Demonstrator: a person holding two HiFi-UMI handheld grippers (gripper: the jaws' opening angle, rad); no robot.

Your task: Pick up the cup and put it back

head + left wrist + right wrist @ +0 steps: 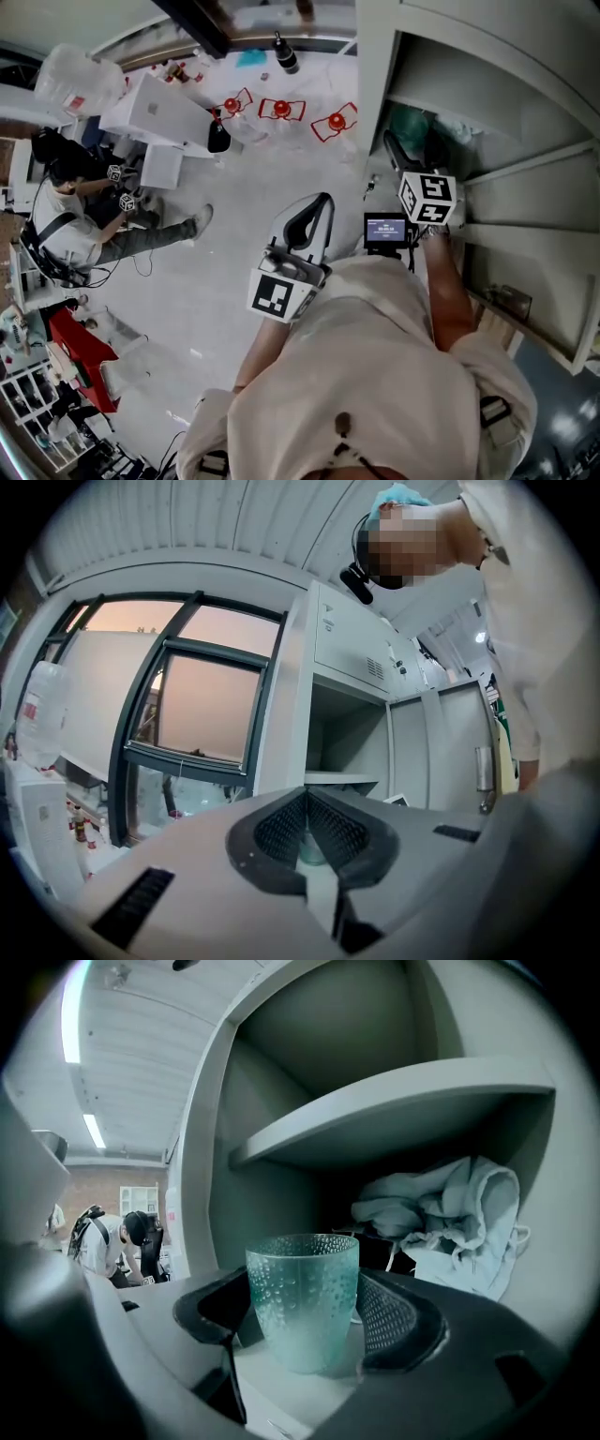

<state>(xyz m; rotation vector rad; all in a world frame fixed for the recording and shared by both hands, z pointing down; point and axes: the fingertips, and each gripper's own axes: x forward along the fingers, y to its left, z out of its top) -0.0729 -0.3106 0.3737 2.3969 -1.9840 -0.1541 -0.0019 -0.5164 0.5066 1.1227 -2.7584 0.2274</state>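
While right claw point(306, 1324) grips cup point(302, 1290) | left claw point(307, 805) closed

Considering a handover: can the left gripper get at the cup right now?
Probably not: the cup sits between the right gripper's fingers at the cabinet, while the left gripper hangs back, fingers together.

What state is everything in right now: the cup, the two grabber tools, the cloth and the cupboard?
cup: upright, looks empty, held between the jaws
right gripper: closed on the cup's sides
left gripper: jaws together, holding nothing
cloth: crumpled, lying in the compartment behind the cup
cupboard: open, shelves exposed
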